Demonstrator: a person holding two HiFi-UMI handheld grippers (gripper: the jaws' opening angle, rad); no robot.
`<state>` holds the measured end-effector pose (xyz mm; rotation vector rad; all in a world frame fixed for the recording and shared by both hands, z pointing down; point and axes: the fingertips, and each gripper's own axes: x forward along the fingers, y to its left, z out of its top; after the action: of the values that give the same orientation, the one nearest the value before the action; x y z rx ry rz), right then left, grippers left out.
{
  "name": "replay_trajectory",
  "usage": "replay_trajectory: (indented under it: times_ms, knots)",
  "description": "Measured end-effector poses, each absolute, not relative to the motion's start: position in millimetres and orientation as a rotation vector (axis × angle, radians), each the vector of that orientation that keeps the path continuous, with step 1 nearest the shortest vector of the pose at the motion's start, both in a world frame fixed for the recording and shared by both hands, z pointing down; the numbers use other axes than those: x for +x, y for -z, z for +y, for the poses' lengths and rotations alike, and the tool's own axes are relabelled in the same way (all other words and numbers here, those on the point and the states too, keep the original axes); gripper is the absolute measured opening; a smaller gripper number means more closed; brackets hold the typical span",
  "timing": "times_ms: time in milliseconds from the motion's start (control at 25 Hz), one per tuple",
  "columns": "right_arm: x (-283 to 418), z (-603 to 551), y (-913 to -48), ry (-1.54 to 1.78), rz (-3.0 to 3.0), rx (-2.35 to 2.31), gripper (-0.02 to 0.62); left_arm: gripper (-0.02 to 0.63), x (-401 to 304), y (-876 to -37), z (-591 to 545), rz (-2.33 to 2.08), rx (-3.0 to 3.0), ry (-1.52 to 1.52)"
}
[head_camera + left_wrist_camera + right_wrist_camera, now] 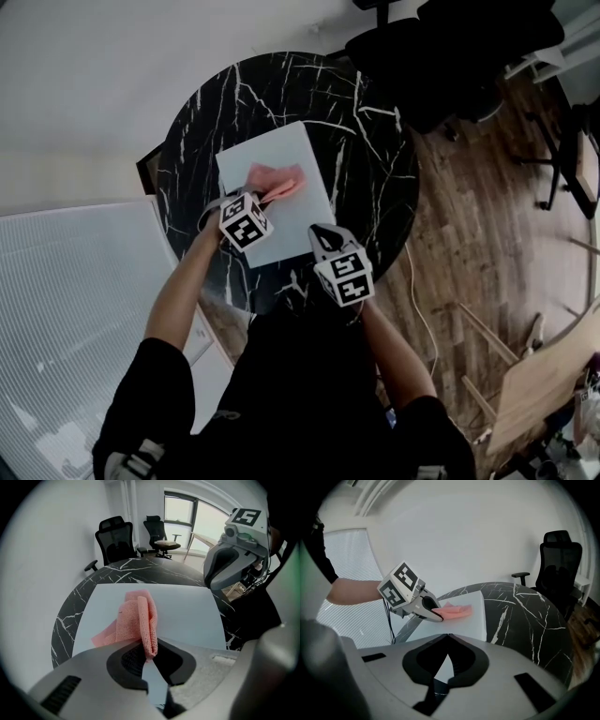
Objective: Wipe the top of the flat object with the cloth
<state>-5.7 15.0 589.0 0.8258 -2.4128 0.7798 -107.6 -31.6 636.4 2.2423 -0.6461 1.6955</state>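
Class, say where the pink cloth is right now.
In the head view, the cloth lies on the far half of the board, pinched by the left hand-held gripper.

The pink cloth point(138, 620), bunched up, is pinched in my left gripper point(150, 654). It rests on the pale rectangular flat object point(187, 613).

The white board point(272, 142) is bare across its far half and right side. On its near-left part lies the pink cloth point(277, 178), pinched in the left gripper point(274, 194). The right gripper point(319, 232), jaws together, hangs at the near-right corner, with open board between the two. The black marble worktop point(375, 169) right of the board is open. Office chairs point(441, 56) stand beyond its far rim.
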Motion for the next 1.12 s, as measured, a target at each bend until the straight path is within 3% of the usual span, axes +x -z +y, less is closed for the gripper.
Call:
replay_trajectory:
  times_ms: [1120]
  knots:
    - [-5.2,11.2,-585.3,-0.757,-2.461,0.757,-0.005,0.020,-69.9,-634.6,66.7,-0.562,2.215,-1.624]
